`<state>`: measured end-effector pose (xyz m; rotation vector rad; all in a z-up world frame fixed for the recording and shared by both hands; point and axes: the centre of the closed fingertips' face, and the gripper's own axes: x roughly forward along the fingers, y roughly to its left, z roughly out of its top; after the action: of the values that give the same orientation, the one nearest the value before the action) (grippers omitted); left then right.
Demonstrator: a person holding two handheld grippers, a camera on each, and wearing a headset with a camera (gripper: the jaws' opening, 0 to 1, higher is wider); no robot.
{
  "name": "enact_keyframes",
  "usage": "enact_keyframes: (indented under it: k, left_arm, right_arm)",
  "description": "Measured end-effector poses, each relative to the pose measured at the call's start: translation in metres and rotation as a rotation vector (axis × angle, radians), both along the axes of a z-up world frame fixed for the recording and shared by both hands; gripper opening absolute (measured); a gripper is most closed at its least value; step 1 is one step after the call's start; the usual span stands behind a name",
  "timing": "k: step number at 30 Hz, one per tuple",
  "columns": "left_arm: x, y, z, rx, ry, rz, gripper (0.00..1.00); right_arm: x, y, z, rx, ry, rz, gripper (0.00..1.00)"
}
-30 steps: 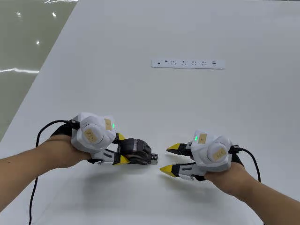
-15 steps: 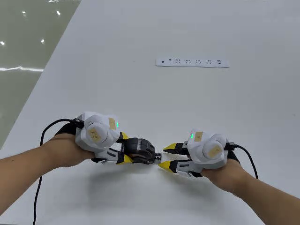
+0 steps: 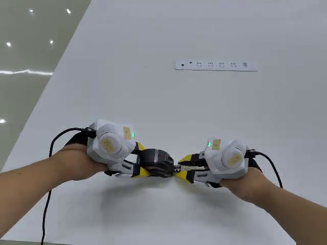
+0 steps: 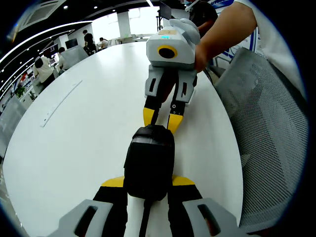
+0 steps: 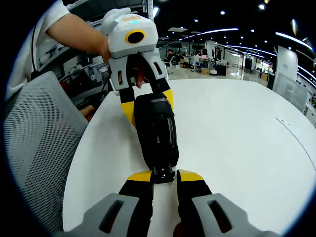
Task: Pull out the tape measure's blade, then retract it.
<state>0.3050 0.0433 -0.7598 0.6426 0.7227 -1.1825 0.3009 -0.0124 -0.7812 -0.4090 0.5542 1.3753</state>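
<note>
The black tape measure (image 3: 156, 162) lies low over the white table (image 3: 204, 112), and my left gripper (image 3: 137, 166) is shut on its body. In the left gripper view the case (image 4: 149, 160) fills the space between my yellow jaws. My right gripper (image 3: 182, 167) meets it from the right. In the right gripper view the small metal hook (image 5: 163, 174) at the blade's end sits between the yellow fingertips (image 5: 140, 176), which touch it on both sides. No blade shows outside the case (image 5: 157, 131). The right gripper (image 4: 162, 118) faces the left gripper view from above.
A white power strip (image 3: 215, 65) lies far back on the table. The table's left edge (image 3: 48, 87) drops to a shiny floor. A grey mesh chair (image 5: 34, 148) stands behind me, and black cables (image 3: 56, 140) trail from both grippers.
My right gripper has moved left up to the tape measure and narrowed its jaws around the blade's hook. The left gripper has kept its hold on the case.
</note>
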Motion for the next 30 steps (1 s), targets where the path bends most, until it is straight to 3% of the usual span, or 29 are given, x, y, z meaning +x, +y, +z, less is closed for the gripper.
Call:
enact_keyframes:
  k: [7, 12, 21, 30]
  left_arm:
    - [0.0002, 0.0001, 0.0002, 0.003, 0.0, -0.003, 0.28]
    - [0.0013, 0.0006, 0.0, 0.001, -0.001, -0.001, 0.28]
    - [0.0022, 0.0012, -0.0004, -0.002, 0.002, 0.004, 0.28]
    - [0.003, 0.0024, -0.0005, 0.008, 0.014, 0.009, 0.27]
  right_arm:
    - [-0.0011, 0.0015, -0.0012, -0.003, -0.004, 0.015, 0.13]
    - [-0.0011, 0.0029, -0.0029, 0.012, 0.02, 0.026, 0.13]
    - [-0.0002, 0.0039, -0.0026, 0.035, -0.001, 0.03, 0.11]
    - [0.0002, 0.0041, -0.0025, 0.008, -0.029, 0.037, 0.09]
